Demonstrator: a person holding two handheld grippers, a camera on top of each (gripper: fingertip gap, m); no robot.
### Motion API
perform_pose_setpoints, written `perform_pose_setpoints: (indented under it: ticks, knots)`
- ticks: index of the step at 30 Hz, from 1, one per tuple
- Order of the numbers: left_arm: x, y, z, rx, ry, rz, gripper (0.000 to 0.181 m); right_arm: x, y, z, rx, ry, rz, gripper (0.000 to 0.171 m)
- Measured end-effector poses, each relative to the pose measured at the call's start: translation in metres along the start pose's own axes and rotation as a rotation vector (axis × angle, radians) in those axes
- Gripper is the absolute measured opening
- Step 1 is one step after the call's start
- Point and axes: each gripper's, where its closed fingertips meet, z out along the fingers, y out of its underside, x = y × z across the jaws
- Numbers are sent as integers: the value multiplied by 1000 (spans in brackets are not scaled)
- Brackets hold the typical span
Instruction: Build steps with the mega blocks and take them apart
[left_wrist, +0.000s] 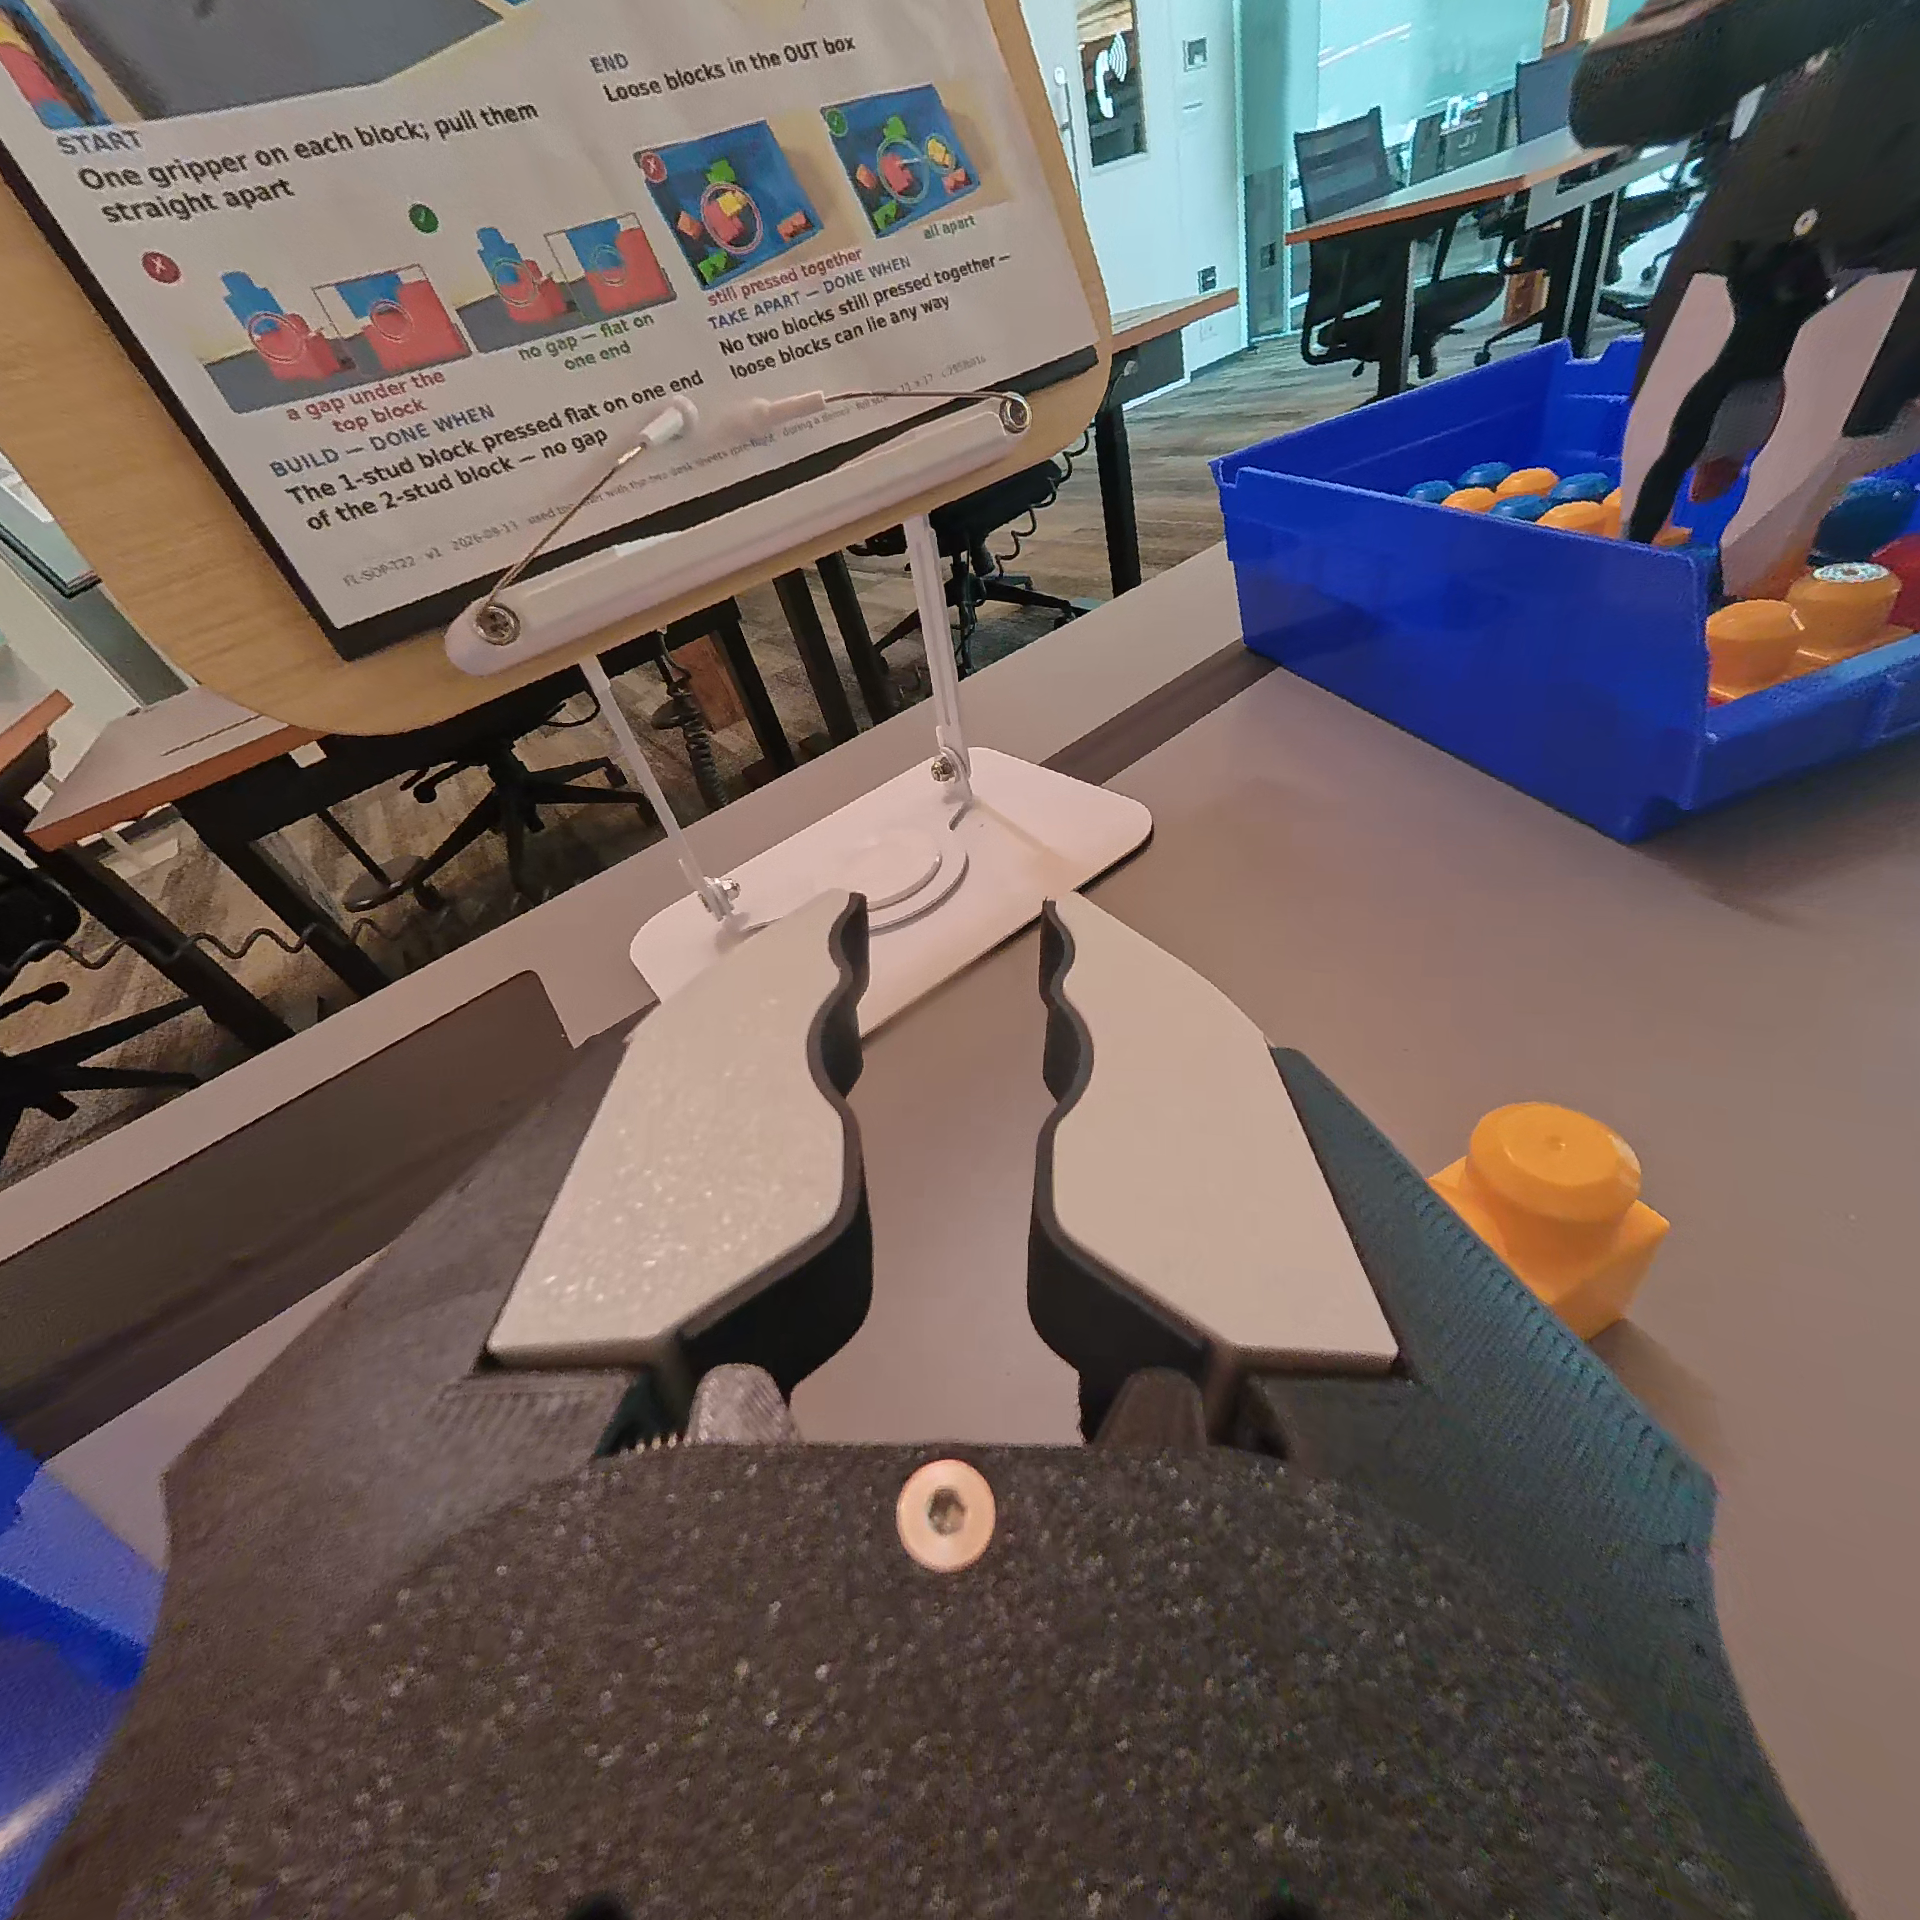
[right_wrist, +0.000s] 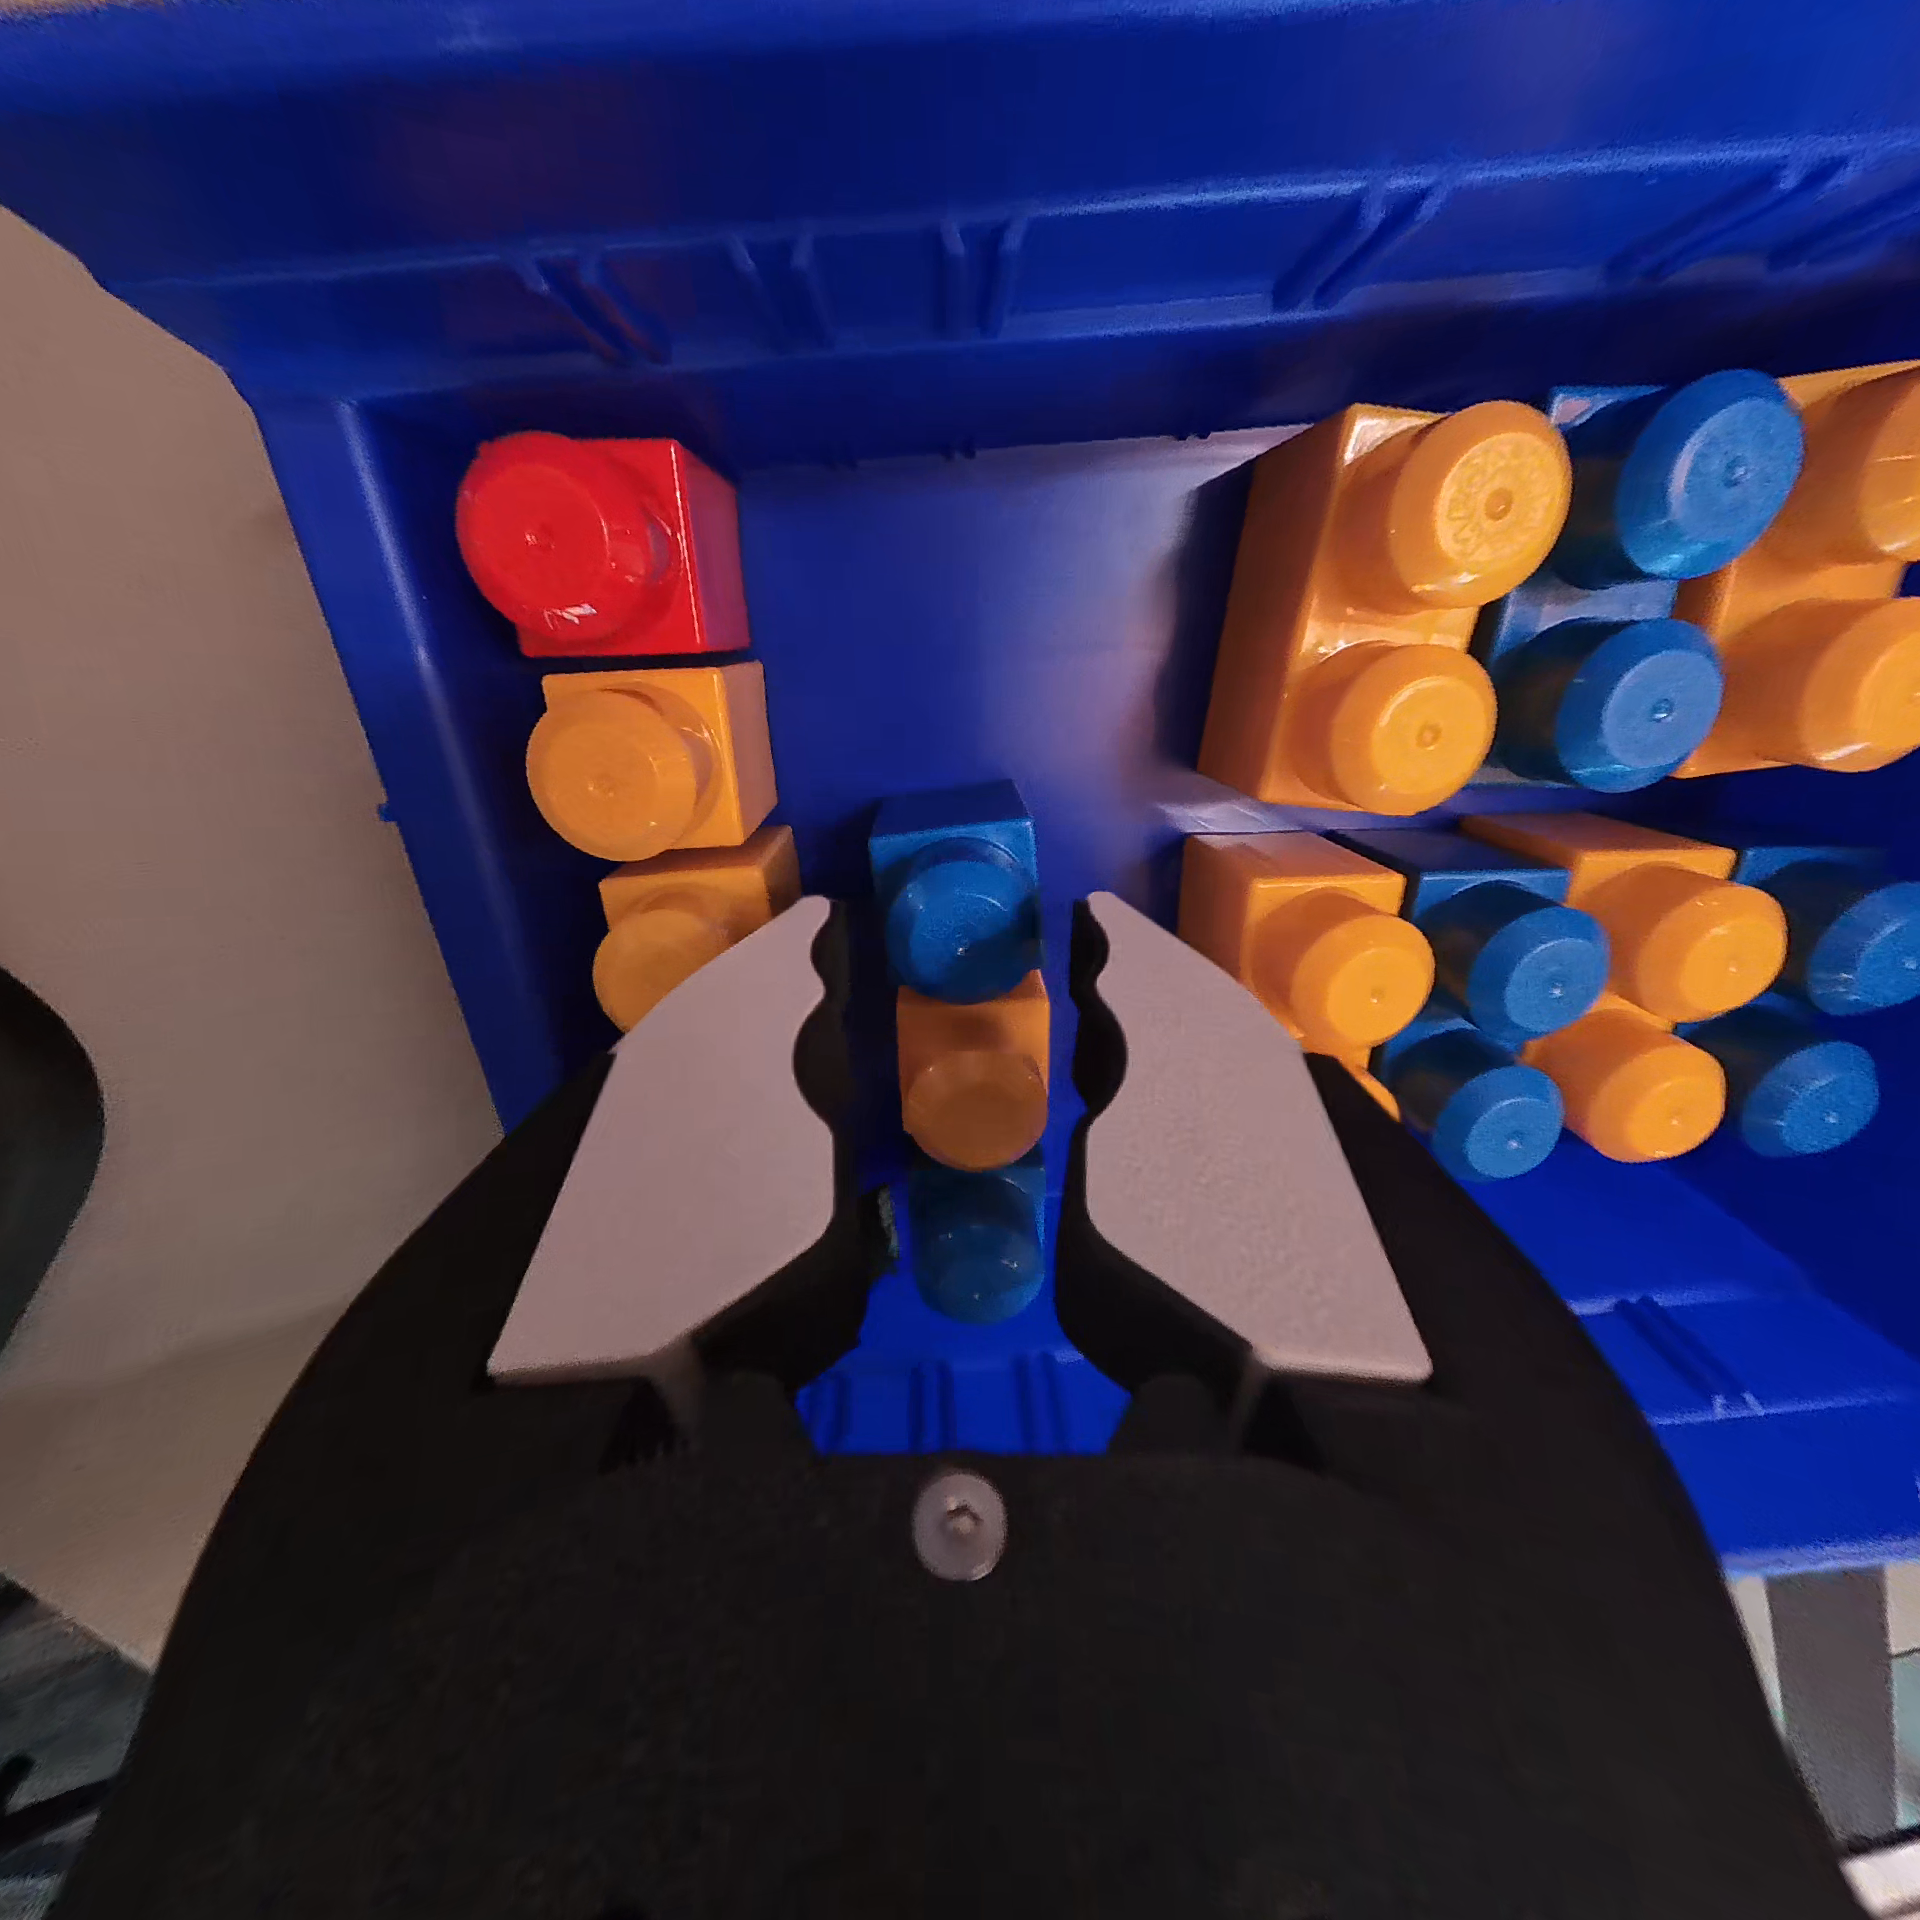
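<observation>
My left gripper (left_wrist: 951, 920) is open and empty, low over the grey table (left_wrist: 1351, 935). A loose orange one-stud block (left_wrist: 1548, 1216) stands on the table just right of it. My right gripper (right_wrist: 956, 914) points down into the blue bin (right_wrist: 935, 312). Its jaws are open and straddle a row of three one-stud blocks: blue (right_wrist: 961, 914), orange (right_wrist: 971, 1081), blue (right_wrist: 977, 1247). A small gap shows on each side. In the left wrist view the right gripper (left_wrist: 1704, 551) reaches into the bin (left_wrist: 1455, 623).
In the bin, a red one-stud block (right_wrist: 603, 540) and two orange ones (right_wrist: 644, 764) line the left wall. Several orange (right_wrist: 1371, 613) and blue (right_wrist: 1600, 707) two-stud blocks fill the right side. An instruction sheet on a white stand (left_wrist: 894, 862) is ahead of the left gripper. My right fingertips sit around 35 cm from my left ones.
</observation>
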Motion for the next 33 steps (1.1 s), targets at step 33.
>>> perform_pose_setpoints:
  ticks: [33]
  knots:
    - [-74, 3, -17, 76, -230, -133, 0, -216, -211, 44, 145, -86, -397, 46]
